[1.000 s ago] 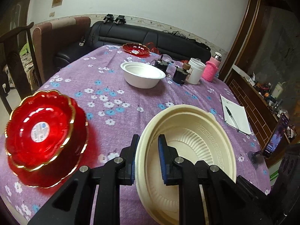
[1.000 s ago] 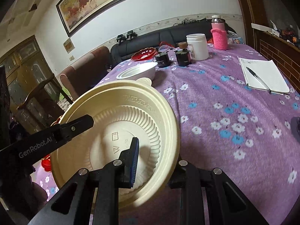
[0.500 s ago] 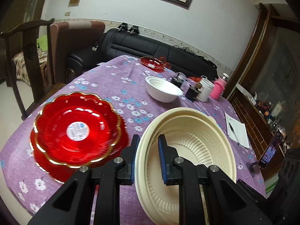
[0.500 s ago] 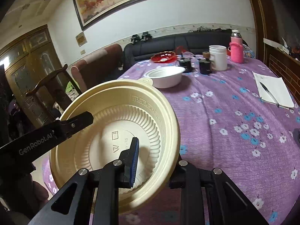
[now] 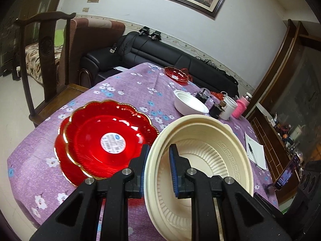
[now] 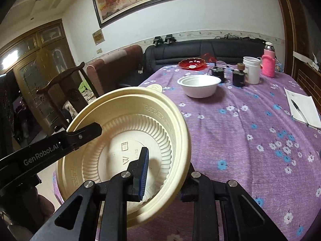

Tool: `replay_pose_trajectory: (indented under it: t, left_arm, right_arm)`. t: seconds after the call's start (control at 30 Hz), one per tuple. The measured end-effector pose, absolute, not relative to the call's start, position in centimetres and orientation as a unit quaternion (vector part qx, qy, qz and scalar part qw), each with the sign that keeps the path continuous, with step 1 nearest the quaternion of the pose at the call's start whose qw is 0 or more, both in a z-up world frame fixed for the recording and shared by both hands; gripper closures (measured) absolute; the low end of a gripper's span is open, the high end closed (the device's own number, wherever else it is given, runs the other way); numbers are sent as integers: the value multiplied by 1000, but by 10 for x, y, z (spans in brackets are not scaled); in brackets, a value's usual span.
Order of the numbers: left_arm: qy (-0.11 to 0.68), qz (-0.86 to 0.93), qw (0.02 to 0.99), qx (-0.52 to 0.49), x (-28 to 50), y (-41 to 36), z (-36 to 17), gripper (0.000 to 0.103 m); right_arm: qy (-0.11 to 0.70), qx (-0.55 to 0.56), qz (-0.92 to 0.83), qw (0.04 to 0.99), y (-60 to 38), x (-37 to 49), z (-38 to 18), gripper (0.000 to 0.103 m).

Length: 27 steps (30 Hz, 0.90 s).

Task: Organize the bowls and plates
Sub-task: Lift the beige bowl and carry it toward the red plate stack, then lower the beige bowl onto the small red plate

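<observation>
A large cream plastic bowl (image 5: 204,160) with a ribbed wall is held in the air by both grippers. My left gripper (image 5: 158,168) is shut on its left rim. My right gripper (image 6: 164,172) is shut on its near right rim; the bowl (image 6: 124,140) tilts towards the right wrist camera, and the left gripper's arm crosses its left edge. Stacked red scalloped plates (image 5: 100,140) with gold rims lie on the purple flowered tablecloth (image 5: 124,96) just left of the bowl. A white bowl (image 5: 189,105) sits further back, also in the right wrist view (image 6: 200,85). A small red dish (image 5: 177,75) is at the far end.
Behind the white bowl stand two dark jars (image 6: 238,78), a white container (image 6: 251,70) and a pink flask (image 6: 268,63). A notebook with a pen (image 6: 303,110) lies at the right edge. A wooden chair (image 5: 40,60) stands left of the table, a black sofa (image 5: 170,54) beyond it.
Both grippers have lifted the cream bowl higher and pulled it back. The red plates now sit closer to the bowl's left side in the left wrist view.
</observation>
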<state>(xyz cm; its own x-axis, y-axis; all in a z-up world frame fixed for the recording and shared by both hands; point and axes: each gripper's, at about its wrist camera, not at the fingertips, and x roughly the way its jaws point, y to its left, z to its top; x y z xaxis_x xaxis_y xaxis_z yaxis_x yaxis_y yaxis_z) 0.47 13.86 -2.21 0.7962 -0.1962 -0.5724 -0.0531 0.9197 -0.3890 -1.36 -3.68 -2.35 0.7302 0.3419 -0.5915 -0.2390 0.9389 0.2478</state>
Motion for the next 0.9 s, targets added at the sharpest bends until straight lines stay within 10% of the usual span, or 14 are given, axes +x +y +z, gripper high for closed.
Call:
replay_pose_trajectory:
  t: [0.9]
  left_arm:
    - [335, 81, 921, -184, 59, 222, -28, 79]
  right_arm:
    - [372, 15, 224, 900, 64, 65, -25, 76]
